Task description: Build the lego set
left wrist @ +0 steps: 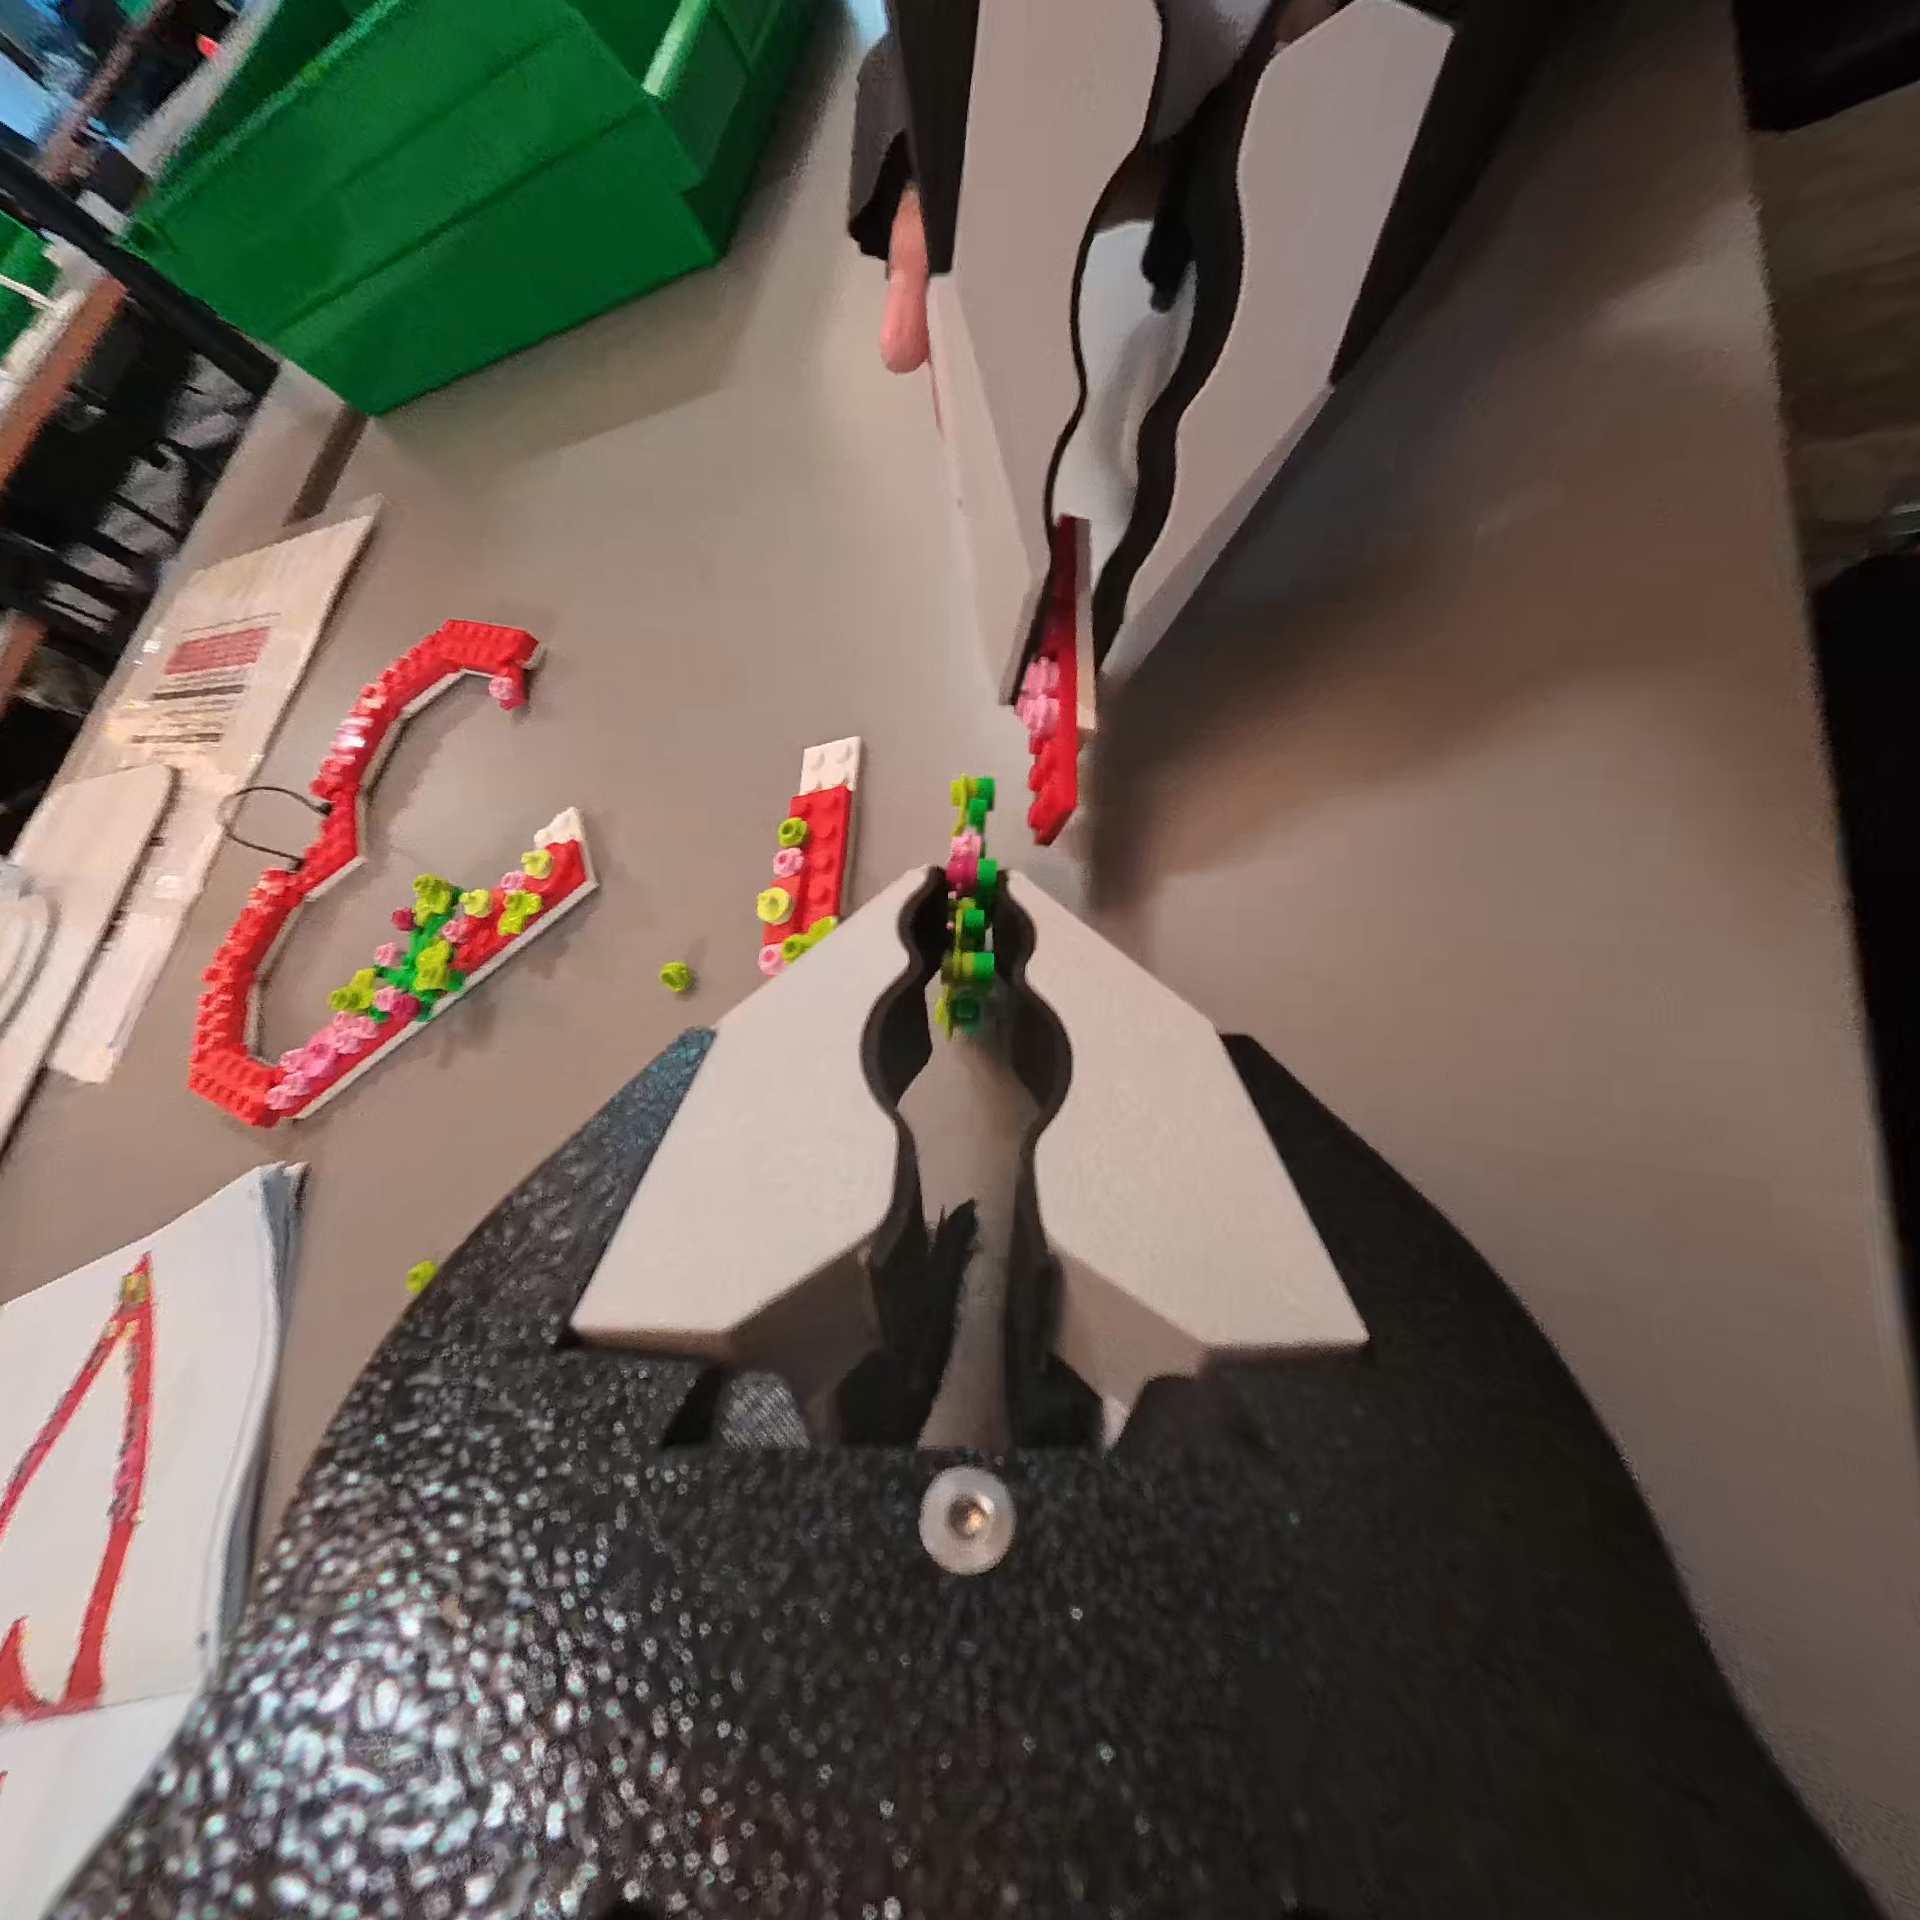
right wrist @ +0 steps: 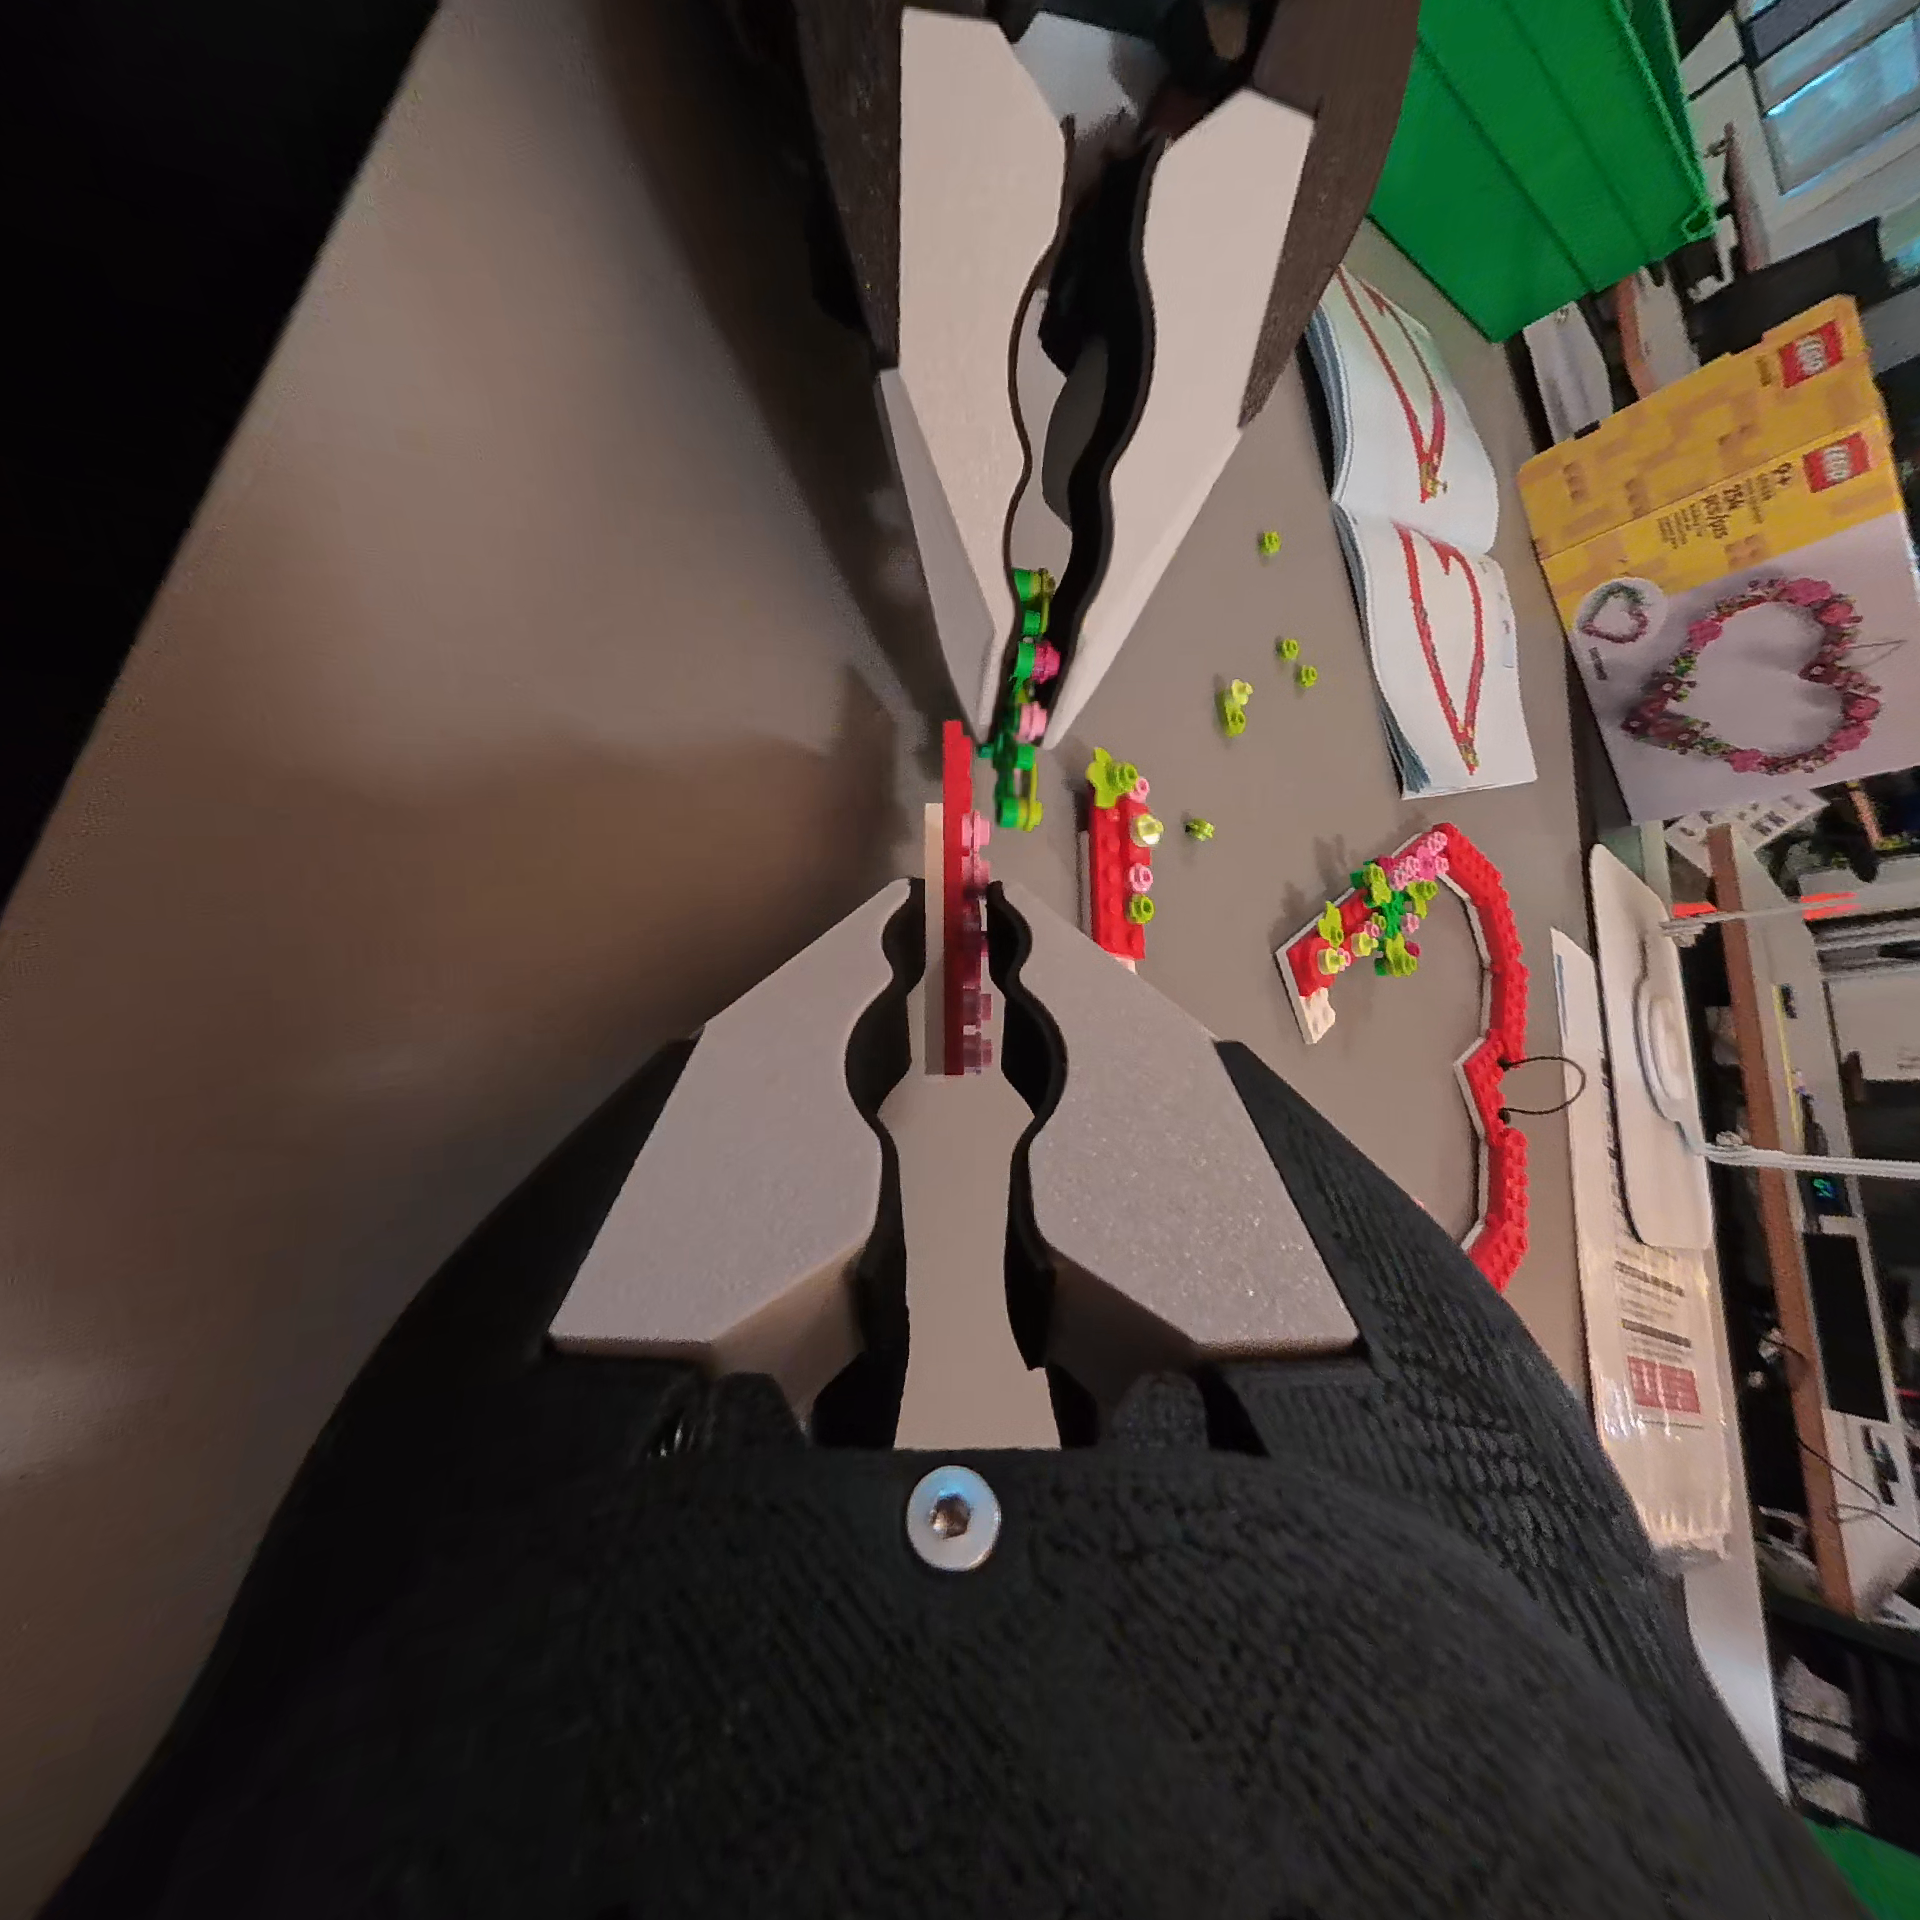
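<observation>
Claws both clamp: left claw on green sprig, right claw on red strip; yellow box only rightward.

both grippers same build: left gripper and right gripper, pale grey wavy-edged fingers, textured black body, one silver screw.

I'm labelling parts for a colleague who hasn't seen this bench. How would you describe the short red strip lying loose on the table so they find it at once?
On the grey table, start at the big red half-heart frame and look toward the two grippers. The short red strip lies flat between them, alone. Unlike the red plate gripped nearby, nothing holds it, and it carries lime and pink studs with a white end.
</observation>
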A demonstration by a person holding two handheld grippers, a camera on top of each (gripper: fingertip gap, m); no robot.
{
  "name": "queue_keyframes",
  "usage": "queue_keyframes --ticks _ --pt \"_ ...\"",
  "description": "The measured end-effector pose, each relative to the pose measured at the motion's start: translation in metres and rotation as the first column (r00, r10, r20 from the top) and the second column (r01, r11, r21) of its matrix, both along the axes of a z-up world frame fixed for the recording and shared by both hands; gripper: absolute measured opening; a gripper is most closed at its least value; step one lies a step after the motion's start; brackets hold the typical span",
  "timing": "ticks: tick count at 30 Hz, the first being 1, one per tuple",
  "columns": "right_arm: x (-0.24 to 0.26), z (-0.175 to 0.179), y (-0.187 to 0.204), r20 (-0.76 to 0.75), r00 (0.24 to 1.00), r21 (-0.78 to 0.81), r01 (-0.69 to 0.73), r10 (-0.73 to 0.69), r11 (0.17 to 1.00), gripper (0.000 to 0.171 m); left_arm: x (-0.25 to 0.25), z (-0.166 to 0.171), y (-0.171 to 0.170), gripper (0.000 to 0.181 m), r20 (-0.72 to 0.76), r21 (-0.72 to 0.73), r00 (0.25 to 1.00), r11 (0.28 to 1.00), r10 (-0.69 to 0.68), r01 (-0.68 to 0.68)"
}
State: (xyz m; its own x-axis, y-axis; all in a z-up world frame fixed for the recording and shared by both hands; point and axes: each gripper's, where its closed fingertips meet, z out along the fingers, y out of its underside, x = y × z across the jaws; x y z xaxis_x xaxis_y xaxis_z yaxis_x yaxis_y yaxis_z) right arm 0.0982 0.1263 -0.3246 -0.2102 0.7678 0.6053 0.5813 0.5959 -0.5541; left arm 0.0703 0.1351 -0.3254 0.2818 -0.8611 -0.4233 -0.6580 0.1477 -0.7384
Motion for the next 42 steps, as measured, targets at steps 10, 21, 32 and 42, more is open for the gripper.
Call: queue_keyframes --ticks 10,21,32,42 --pt "0.0 0.012 0.033 -0.168 0.981 0.091 0.111 -0.094 0.99 0.01 -0.025 0.021 0.039 0.006 0.103 0.235 0.988 0.962 0.115 -0.137" --pt "-0.028 0.036 0.045 -0.379 0.925 0.224 0.083 0.008 0.971 0.01 -0.034 0.036 0.047 0.006 0.161 0.336 0.974 0.919 0.159 -0.205" --pt "-0.043 0.041 0.052 -0.394 0.907 0.237 -0.057 0.15 0.97 0.01 -0.059 0.059 0.063 0.006 0.312 0.352 0.916 0.865 0.25 -0.356" --pt "-0.039 0.039 0.048 -0.373 0.914 0.27 -0.059 0.161 0.961 0.01 -0.052 0.055 0.06 0.006 0.279 0.371 0.936 0.875 0.216 -0.313"
